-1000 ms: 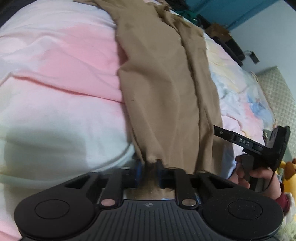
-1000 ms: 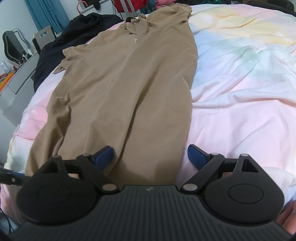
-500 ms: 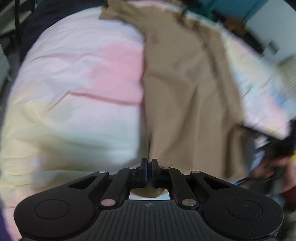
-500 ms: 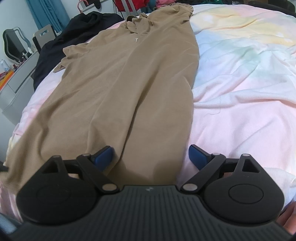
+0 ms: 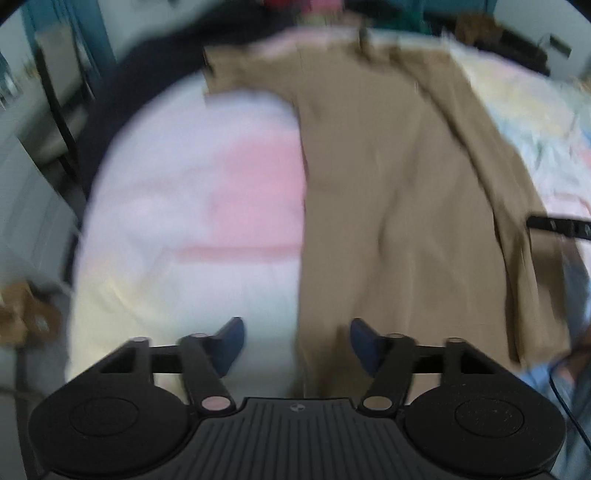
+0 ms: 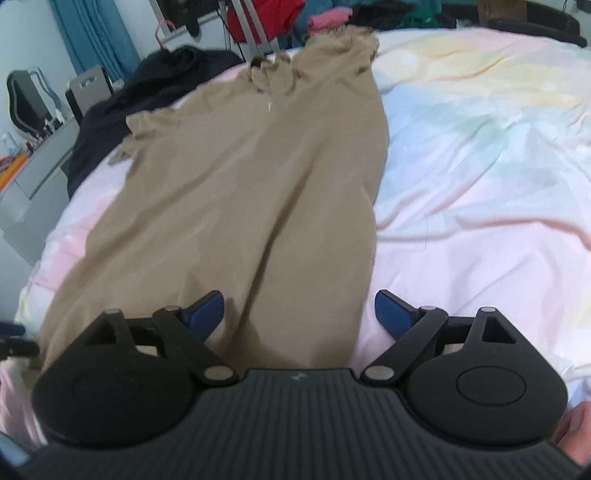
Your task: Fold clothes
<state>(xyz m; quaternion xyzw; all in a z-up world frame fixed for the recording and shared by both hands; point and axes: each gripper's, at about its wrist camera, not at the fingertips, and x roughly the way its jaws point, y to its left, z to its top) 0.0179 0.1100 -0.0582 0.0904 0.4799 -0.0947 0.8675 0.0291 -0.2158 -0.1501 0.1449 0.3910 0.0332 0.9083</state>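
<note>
A long tan garment (image 6: 258, 184) lies spread lengthwise on the pastel bed cover (image 6: 480, 166), neck end far from me. In the blurred left wrist view the garment (image 5: 388, 203) fills the middle and right. My left gripper (image 5: 295, 341) is open and empty over the garment's near left hem edge. My right gripper (image 6: 299, 314) is open and empty, its jaws straddling the garment's near right hem. The right gripper's tip (image 5: 554, 225) shows at the left view's right edge.
Dark clothing (image 6: 147, 85) is piled at the bed's far left. A hanger and colourful clothes (image 6: 273, 14) lie beyond the bed's far end. A grey cabinet (image 6: 33, 170) stands left of the bed. A cardboard box (image 5: 26, 314) sits on the floor at left.
My left gripper has opened and let go of the garment's hem, and its view has swung left and pulled back. The garment's left side has spread wider. The right gripper stayed open.
</note>
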